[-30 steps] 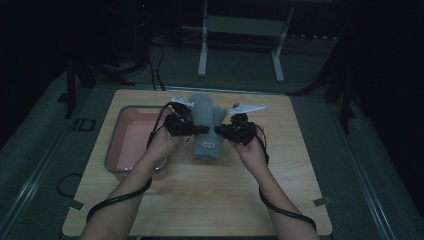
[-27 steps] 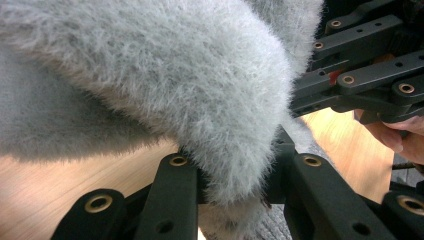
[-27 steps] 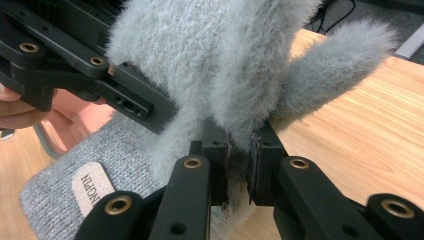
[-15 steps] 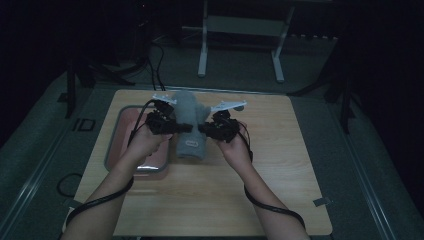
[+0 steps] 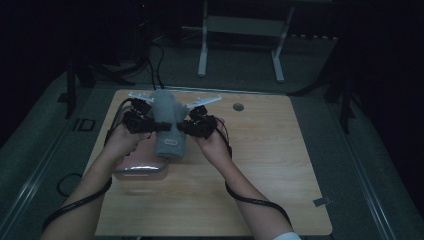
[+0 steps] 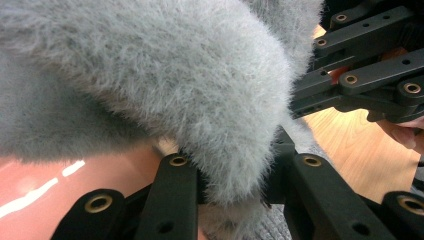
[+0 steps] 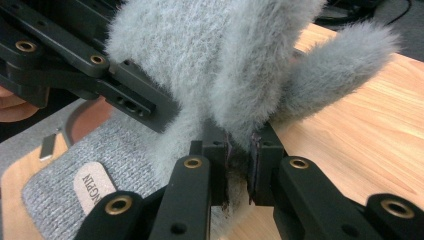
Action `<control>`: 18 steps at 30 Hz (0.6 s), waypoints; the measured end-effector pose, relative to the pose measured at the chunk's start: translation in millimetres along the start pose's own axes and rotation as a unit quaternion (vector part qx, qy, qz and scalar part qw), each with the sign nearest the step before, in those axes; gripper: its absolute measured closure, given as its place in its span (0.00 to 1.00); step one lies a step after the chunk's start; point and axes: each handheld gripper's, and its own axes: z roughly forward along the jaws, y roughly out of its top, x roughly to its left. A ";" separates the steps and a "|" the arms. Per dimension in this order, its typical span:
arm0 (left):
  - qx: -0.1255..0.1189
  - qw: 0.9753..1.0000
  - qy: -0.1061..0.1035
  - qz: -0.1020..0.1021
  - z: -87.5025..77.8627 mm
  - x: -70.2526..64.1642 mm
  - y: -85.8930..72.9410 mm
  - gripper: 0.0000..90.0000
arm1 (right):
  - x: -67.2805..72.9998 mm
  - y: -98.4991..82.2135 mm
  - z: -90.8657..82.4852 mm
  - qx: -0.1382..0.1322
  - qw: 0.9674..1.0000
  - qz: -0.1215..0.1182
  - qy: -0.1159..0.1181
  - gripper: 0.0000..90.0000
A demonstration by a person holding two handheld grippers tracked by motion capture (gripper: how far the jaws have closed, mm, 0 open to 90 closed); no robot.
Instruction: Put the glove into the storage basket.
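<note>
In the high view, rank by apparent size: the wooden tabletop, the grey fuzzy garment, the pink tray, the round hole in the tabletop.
1. Wooden tabletop
2. Grey fuzzy garment and pink tray: unsure, since the tray is partly hidden
3. Round hole

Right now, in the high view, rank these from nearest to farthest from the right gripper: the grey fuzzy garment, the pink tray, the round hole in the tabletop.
1. Garment: clamped in the right gripper, at its left.
2. Hole: to its right, toward the table's far edge.
3. Tray: lower left, under the left hand.
</note>
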 end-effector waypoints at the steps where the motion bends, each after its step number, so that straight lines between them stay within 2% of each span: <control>1: 0.000 1.000 0.000 0.000 0.0 0.0 0.0 0.83 | 0.0 0.0 0.0 0.000 1.000 0.000 0.000 0.91; 7: -0.002 1.000 0.017 -0.010 -25.4 14.4 -6.1 0.83 | 16.4 17.6 17.8 0.002 1.000 -0.008 0.012 0.91; 9: -0.001 1.000 0.021 -0.017 -37.6 24.2 -11.1 0.83 | 25.5 25.7 28.7 0.005 1.000 -0.010 0.018 0.91; 13: 0.008 0.999 0.028 -0.015 -47.4 33.1 -15.3 0.83 | 35.7 32.7 42.1 0.010 1.000 -0.013 0.023 0.91; 18: 0.008 0.999 0.027 -0.021 -47.5 42.2 -22.4 0.83 | 39.9 33.0 56.1 0.017 1.000 -0.003 0.026 0.91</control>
